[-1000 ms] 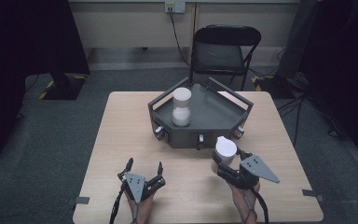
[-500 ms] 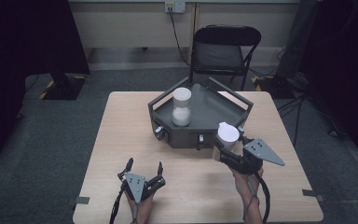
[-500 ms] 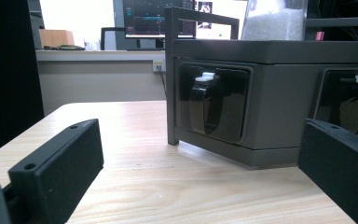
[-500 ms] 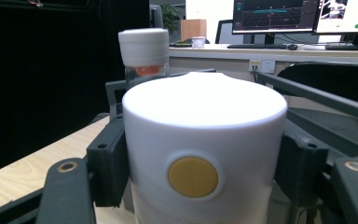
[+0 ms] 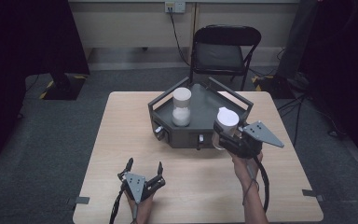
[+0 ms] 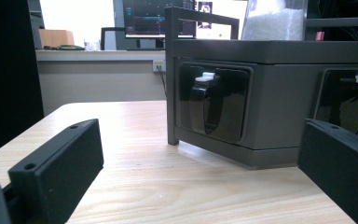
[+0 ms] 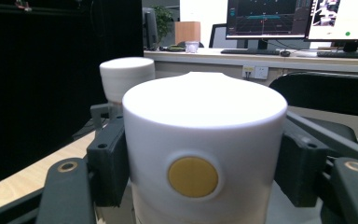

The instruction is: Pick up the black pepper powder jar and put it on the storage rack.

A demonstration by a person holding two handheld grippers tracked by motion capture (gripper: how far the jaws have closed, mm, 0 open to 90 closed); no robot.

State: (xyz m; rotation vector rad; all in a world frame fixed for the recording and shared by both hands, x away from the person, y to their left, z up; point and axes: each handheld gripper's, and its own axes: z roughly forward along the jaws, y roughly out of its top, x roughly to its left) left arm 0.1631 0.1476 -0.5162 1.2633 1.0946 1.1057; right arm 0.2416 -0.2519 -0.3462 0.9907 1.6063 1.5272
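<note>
High view: right hand-held gripper (image 5: 224,136) clamped on white canister (image 5: 227,122) at 5 o'clock of grey tray (image 5: 163,105), above its front rim. Could clip that rim or knock the jar (image 5: 182,107) standing inside. Left hand-held gripper (image 5: 143,167) open, empty, low on tabletop (image 5: 121,130).

Left gripper view: jaws wide apart, nothing between; jar cut off at 1 o'clock.

Right gripper view: canister base hidden below frame; grip depth hard to judge, so could slip.

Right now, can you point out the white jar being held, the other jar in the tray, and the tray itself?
held white jar (image 7: 204,140), right gripper view, on its front wall
jar in the tray (image 5: 182,106), high view, mid-body
grey tray (image 5: 182,139), high view, front wall
</note>
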